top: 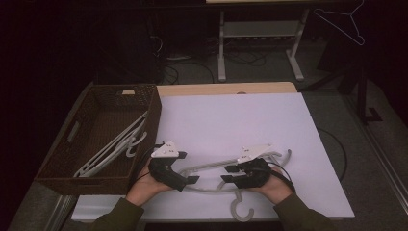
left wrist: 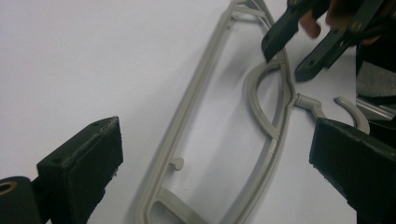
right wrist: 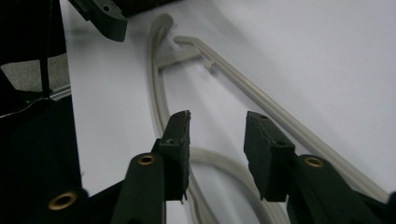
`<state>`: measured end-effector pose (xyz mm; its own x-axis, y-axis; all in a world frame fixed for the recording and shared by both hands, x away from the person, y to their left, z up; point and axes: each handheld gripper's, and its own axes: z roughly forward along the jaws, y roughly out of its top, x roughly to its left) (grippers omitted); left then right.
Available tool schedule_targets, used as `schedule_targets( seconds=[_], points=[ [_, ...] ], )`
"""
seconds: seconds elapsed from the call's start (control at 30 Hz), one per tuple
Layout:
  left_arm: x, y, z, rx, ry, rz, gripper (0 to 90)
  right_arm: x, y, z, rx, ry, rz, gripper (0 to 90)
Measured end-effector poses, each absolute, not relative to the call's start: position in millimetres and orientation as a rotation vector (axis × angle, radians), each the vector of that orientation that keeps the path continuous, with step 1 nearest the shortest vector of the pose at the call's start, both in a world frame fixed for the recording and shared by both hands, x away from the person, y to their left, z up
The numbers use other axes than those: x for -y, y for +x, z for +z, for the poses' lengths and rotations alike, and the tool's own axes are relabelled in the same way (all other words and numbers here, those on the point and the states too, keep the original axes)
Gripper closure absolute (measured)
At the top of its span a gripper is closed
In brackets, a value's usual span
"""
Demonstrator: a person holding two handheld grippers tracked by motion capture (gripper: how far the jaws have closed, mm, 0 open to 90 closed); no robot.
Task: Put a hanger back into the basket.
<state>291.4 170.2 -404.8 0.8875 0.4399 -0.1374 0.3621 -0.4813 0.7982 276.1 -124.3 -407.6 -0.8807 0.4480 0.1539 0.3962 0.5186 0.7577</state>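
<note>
White table (top: 231,120), wicker basket (top: 103,122) holding hangers; grey hanger (top: 211,168) lies flat between the grippers. Left gripper (top: 192,179) spread wide, right gripper (top: 225,179) partly spread, both empty. Best: grip both shoulders evenly, lift level.

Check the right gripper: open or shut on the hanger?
Open. In its own view the right gripper shows a clear gap between its jaws, with the grey hanger flat on the white board beneath, ungripped.

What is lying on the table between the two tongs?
A grey plastic hanger lies flat on the white tabletop between the left tongs and the right tongs. The high view shows it best.
</note>
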Motion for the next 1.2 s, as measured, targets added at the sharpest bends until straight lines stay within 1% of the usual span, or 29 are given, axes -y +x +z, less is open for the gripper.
schedule_targets(
  seconds=[0.1, 0.27, 0.4, 0.5, 0.53, 0.63, 0.77, 0.97, 1.2],
  points=[
    [-166.7, 290.2, -405.5, -0.562, 2.133, 0.098, 2.3, 137.8, 268.2, -406.2, -2.676, 0.742, 1.305, 56.3],
    [-164.4, 289.5, -406.3, -0.560, 2.140, 0.093, 2.3, 150.1, 249.8, -409.7, -2.713, 0.705, 1.270, 54.1],
    [-164.7, 290.0, -406.9, -0.565, 2.140, 0.090, 2.3, 152.3, 235.2, -418.5, -2.779, 0.679, 1.234, 54.9],
    [-164.4, 289.9, -407.0, -0.565, 2.139, 0.088, 2.3, 151.5, 228.0, -424.7, -2.813, 0.664, 1.190, 62.6],
    [-164.1, 289.8, -407.0, -0.566, 2.138, 0.087, 2.3, 151.5, 226.5, -426.1, -2.829, 0.652, 1.176, 68.3],
    [-163.7, 289.5, -406.9, -0.562, 2.139, 0.086, 2.3, 152.6, 226.0, -429.8, -2.841, 0.629, 1.101, 79.9],
    [-164.3, 289.6, -406.6, -0.564, 2.138, 0.086, 2.3, 159.1, 231.2, -430.8, -2.817, 0.696, 1.043, 89.1],
    [-164.0, 289.5, -406.9, -0.566, 2.136, 0.082, 2.3, 165.7, 243.0, -437.3, -2.778, 0.735, 0.933, 89.6],
    [-163.2, 289.7, -407.2, -0.568, 2.133, 0.078, 2.3, 167.0, 271.1, -435.7, -2.666, 0.809, 0.927, 89.7]
  ],
)
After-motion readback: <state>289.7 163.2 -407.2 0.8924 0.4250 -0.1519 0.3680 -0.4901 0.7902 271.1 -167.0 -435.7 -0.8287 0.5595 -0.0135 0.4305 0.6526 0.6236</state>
